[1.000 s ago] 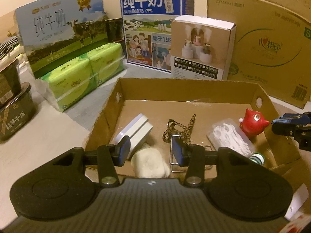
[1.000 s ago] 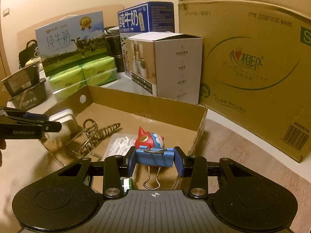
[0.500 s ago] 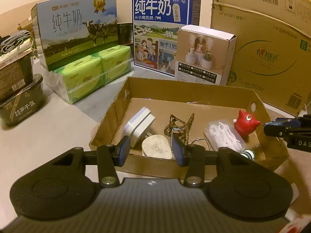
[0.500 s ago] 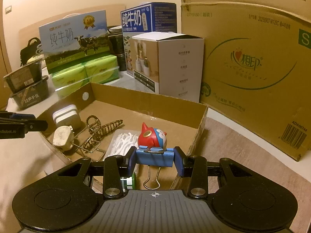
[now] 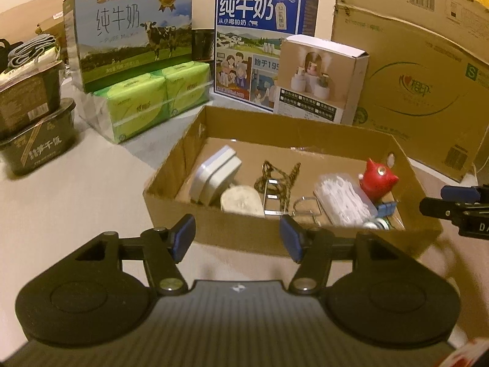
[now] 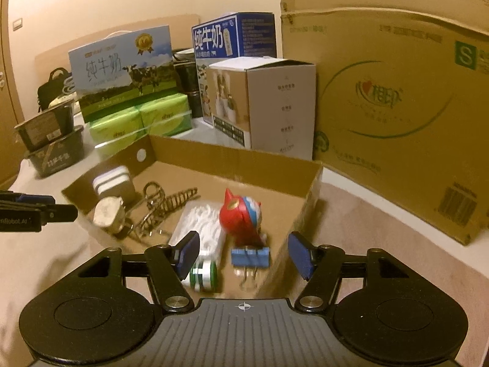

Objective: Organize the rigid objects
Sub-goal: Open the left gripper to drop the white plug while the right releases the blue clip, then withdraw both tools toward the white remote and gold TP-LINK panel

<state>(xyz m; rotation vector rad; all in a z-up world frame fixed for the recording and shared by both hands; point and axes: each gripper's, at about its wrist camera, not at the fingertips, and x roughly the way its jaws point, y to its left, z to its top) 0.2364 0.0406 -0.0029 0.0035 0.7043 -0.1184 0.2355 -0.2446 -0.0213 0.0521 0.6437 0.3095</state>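
Observation:
An open cardboard box holds a white charger, a pale plug, a leopard hair clip, a packet of white floss picks, a red figurine, a blue binder clip and a green-white roll. My left gripper is open and empty, in front of the box's near wall. My right gripper is open above the box's right end, with the binder clip lying loose between its fingers.
Two milk cartons, green tissue packs, a humidifier box and a large brown carton stand behind the box. Dark food tubs sit at the left.
My right gripper opened and let the blue binder clip drop into the box. My left gripper opened wider and pulled back out of the box to its front.

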